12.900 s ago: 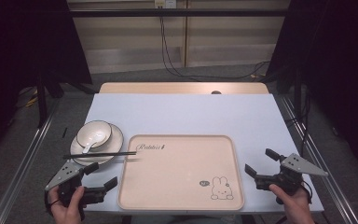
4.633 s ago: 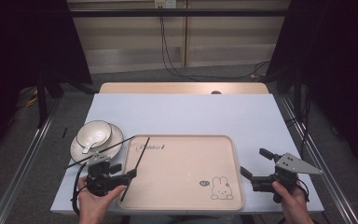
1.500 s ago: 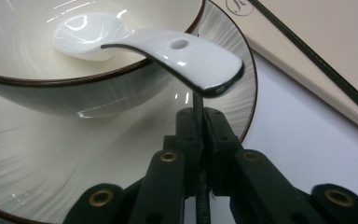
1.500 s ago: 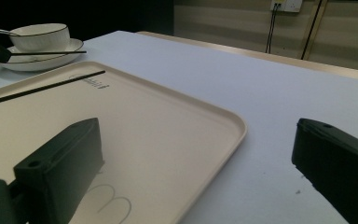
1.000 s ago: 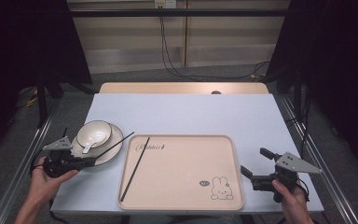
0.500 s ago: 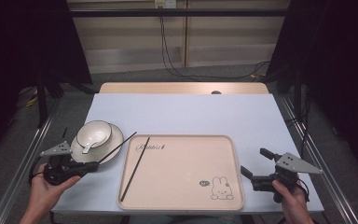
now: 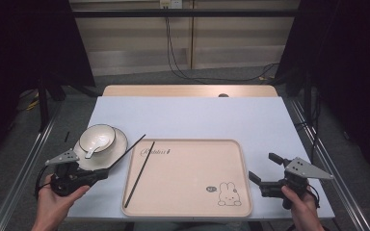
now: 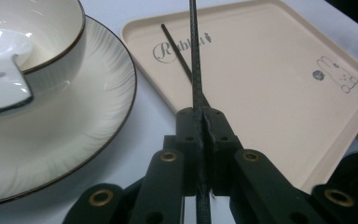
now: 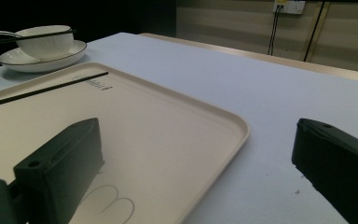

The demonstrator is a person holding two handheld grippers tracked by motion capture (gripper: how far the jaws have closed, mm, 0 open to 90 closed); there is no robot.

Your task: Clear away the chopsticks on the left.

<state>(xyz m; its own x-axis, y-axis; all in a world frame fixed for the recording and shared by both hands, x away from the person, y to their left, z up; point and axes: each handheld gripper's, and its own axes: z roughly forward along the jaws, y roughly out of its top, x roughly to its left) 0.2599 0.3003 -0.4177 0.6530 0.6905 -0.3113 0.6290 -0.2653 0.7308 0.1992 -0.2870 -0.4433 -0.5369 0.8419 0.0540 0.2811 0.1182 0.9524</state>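
My left gripper (image 7: pixel 101 172) is at the table's near left, shut on a thin black chopstick (image 7: pixel 125 151) that slants up and right past the plate's rim toward the tray's corner. Its pads (image 8: pixel 216 135) clamp the chopstick (image 8: pixel 194 51) upright between them. A second black chopstick (image 7: pixel 139 174) lies on the left part of the beige rabbit tray (image 7: pixel 192 192). A white bowl (image 7: pixel 97 136) with a spoon (image 7: pixel 89 152) stands on a white plate (image 7: pixel 113 154). My right gripper (image 7: pixel 262 167) rests open by the tray's right edge, with nothing between its fingers (image 9: pixel 198 140).
The pale blue table top (image 7: pixel 197 115) stretches behind the tray, with a wooden strip (image 7: pixel 188 90) at its far edge. Cables (image 7: pixel 173 53) hang along the back wall. Metal rails (image 7: pixel 24 168) run along both sides of the table.
My left gripper has drawn back toward the near edge of the table and a little right, carrying the chopstick with it. The right gripper has stayed put.
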